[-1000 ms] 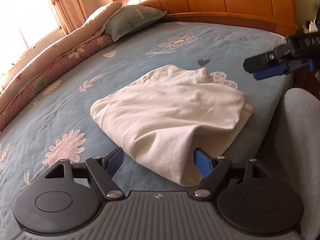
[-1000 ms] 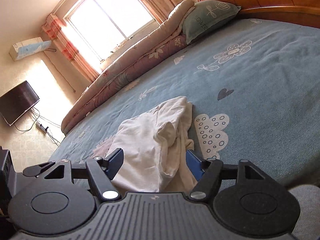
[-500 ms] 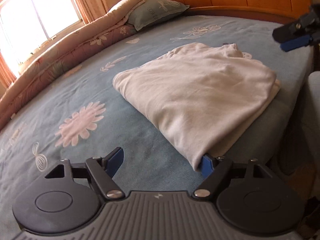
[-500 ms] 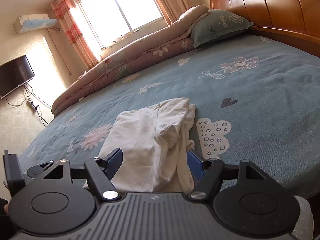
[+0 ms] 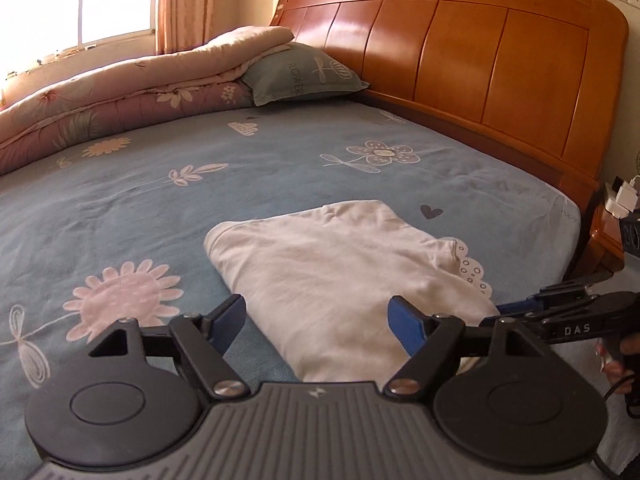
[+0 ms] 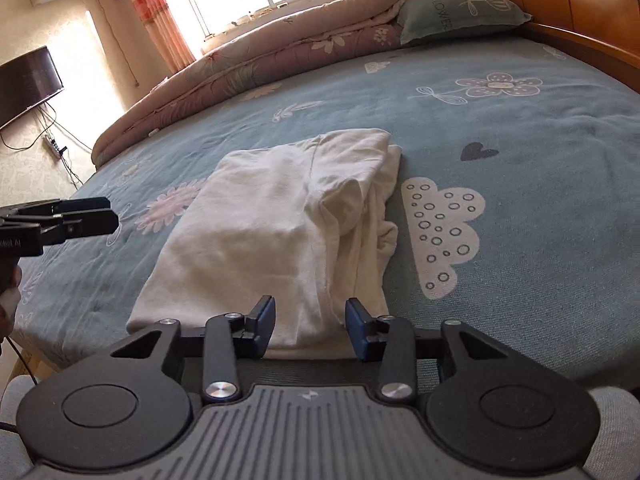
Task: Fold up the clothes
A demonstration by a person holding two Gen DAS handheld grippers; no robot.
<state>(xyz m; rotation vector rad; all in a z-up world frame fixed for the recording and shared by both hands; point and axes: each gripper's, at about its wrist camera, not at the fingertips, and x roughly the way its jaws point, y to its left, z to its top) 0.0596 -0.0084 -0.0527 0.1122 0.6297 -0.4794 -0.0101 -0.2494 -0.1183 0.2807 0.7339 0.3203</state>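
A white folded garment [image 5: 344,268] lies on the blue flowered bed sheet [image 5: 280,168] near the bed's front edge. My left gripper [image 5: 316,322] is open, its blue pads [image 5: 230,318] straddling the garment's near left corner without pressing it. My right gripper [image 6: 311,318] has its jaws closing around the garment's near edge [image 6: 308,312], with cloth between the pads and a gap still showing on both sides. In the left wrist view the right gripper [image 5: 506,310] sits low at the garment's right edge. The right wrist view shows the left gripper [image 6: 112,218] left of the garment [image 6: 272,216].
A rolled quilt [image 5: 120,92] and a green pillow [image 5: 300,74] lie along the far side of the bed. A wooden headboard [image 5: 460,52] stands at the back right, with a nightstand [image 5: 608,232] beside it. A wall television [image 6: 28,84] hangs at the left.
The right jaws have narrowed a lot around the garment's near edge. The left gripper swung from beside the garment to face the headboard, still open. Both grippers rolled more level.
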